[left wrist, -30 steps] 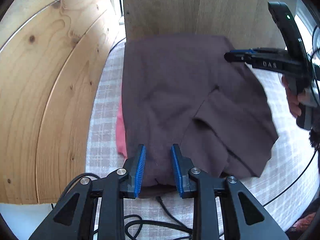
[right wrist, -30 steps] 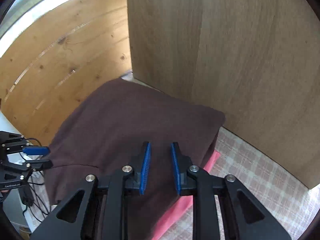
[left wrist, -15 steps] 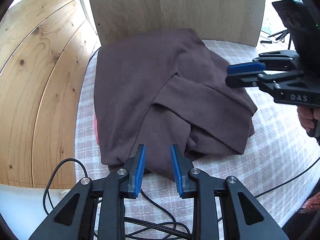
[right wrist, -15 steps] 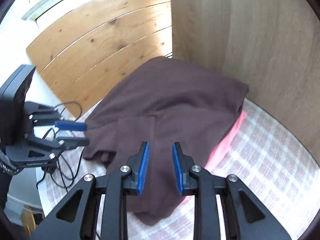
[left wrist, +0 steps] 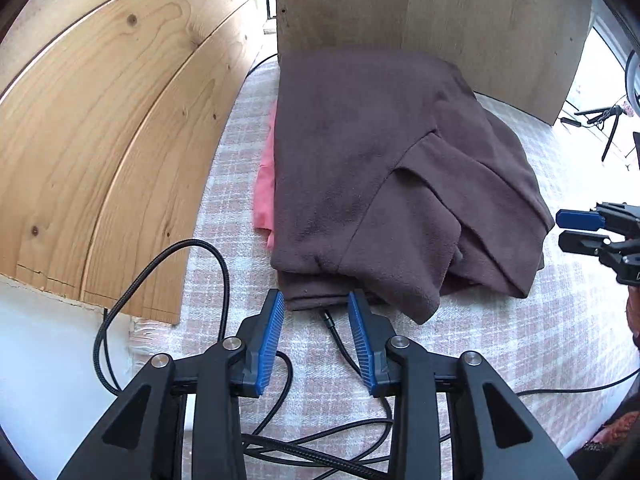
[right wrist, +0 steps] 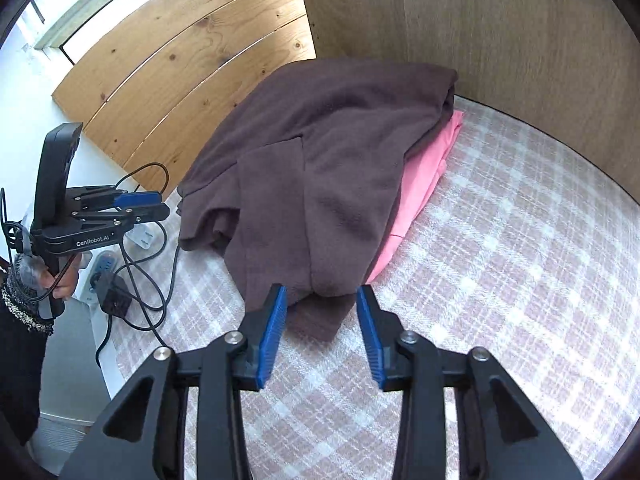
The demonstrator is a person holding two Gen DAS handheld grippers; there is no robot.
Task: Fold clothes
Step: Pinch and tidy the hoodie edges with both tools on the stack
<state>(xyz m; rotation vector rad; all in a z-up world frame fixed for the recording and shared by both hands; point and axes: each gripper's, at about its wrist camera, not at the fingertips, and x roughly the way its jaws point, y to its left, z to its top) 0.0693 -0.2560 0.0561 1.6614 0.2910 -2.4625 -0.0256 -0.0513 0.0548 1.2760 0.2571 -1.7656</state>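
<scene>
A folded brown fleece garment (left wrist: pixel 384 184) lies on a pink folded garment (left wrist: pixel 265 192) on the checked cloth surface (left wrist: pixel 540 340). It also shows in the right wrist view (right wrist: pixel 320 168), with the pink garment (right wrist: pixel 424 184) sticking out on its right. My left gripper (left wrist: pixel 316 312) is open and empty at the brown garment's near edge, not holding it. My right gripper (right wrist: pixel 322 308) is open and empty just in front of the garment's near corner. The right gripper also shows in the left wrist view (left wrist: pixel 580 230), and the left gripper in the right wrist view (right wrist: pixel 140 204).
Wooden panels (left wrist: pixel 100 128) stand to the left and a board (left wrist: pixel 460 12) stands behind the pile. Black cables (left wrist: pixel 332 432) lie on the cloth near my left gripper. A power strip and adapter (right wrist: pixel 108 276) lie off the surface's left edge.
Both grippers have pulled back from the brown garment toward its near edges. Their jaws have opened wider. The garment lies still on the pile.
</scene>
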